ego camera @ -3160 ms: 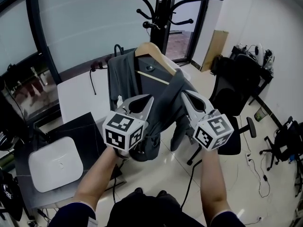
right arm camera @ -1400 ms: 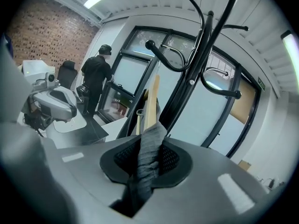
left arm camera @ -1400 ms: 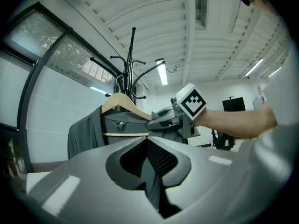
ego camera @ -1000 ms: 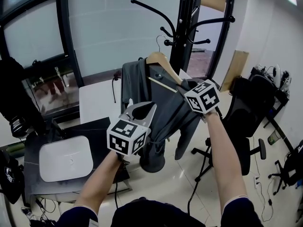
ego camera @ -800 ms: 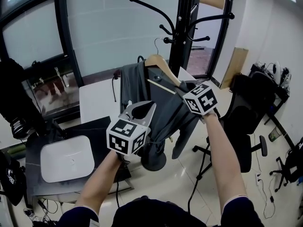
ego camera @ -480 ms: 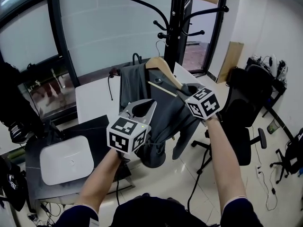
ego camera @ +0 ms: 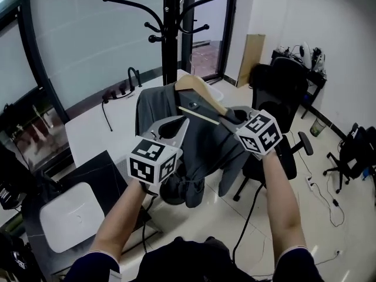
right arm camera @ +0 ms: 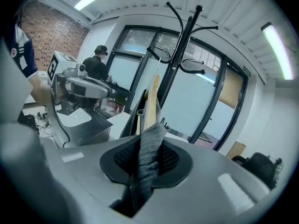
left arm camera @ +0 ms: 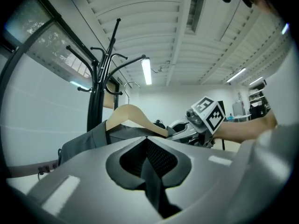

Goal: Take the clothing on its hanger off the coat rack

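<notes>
A grey garment hangs on a wooden hanger, just right of the black coat rack and below its arms. My left gripper is shut on a fold of the grey cloth on the garment's near side; the left gripper view shows a strip of fabric pinched between its jaws. My right gripper is shut on the garment at the hanger's right end, with grey cloth bunched between its pads. The hanger's wire hook shows beside the rack pole; I cannot tell whether it touches it.
A white table stands left of the rack, with a black cabinet carrying a white box in front of it. A black office chair stands at the right, with cables on the floor. Another person stands across the room.
Both grippers have carried the hanger and garment down and away from the rack's arms. The rack now sits further left and higher in the head view. The right gripper has dropped.
</notes>
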`<action>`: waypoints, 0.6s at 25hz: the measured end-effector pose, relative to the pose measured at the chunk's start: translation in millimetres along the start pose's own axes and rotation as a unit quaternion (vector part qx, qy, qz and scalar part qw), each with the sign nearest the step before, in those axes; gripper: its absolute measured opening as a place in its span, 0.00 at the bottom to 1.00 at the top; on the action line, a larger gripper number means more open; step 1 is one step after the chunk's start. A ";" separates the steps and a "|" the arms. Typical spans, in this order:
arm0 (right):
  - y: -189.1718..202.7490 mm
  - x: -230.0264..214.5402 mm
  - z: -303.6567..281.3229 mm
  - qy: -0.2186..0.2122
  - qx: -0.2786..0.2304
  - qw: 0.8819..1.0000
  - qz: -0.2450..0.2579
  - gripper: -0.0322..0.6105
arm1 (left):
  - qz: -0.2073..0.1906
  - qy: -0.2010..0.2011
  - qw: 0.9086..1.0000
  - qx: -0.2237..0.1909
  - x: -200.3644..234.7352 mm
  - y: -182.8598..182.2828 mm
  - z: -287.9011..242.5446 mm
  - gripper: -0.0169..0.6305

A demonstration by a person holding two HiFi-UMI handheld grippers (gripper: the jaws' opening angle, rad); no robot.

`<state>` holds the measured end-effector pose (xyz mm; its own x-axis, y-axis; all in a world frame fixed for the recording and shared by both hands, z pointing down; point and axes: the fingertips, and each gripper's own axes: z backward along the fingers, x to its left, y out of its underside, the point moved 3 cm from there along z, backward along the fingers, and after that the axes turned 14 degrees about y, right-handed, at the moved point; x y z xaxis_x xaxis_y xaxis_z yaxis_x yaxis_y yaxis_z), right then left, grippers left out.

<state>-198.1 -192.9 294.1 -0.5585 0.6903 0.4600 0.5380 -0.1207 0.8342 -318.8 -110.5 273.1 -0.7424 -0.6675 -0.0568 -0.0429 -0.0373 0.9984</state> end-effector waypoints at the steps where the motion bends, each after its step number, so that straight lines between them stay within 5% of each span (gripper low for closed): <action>1: 5.9 -3.2 11.3 0.006 0.002 1.000 -0.001 0.14 | -0.001 0.013 1.000 0.000 -6.3 -0.2 -8.1 0.05; 7: 41.1 -35.8 82.7 0.054 0.017 0.998 -0.016 0.14 | -0.004 0.074 0.997 -0.003 -48.9 -3.5 -61.2 0.05; 15: 81.7 -79.8 183.7 0.095 0.033 0.995 -0.025 0.14 | 0.001 0.106 0.994 -0.010 -116.9 -14.6 -120.6 0.05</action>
<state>6.4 -126.8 269.8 -0.6913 0.5457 0.4737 0.5437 -0.0391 0.8384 -150.8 -121.6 265.4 -0.5841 -0.8098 -0.0559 -0.0268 -0.0496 0.9984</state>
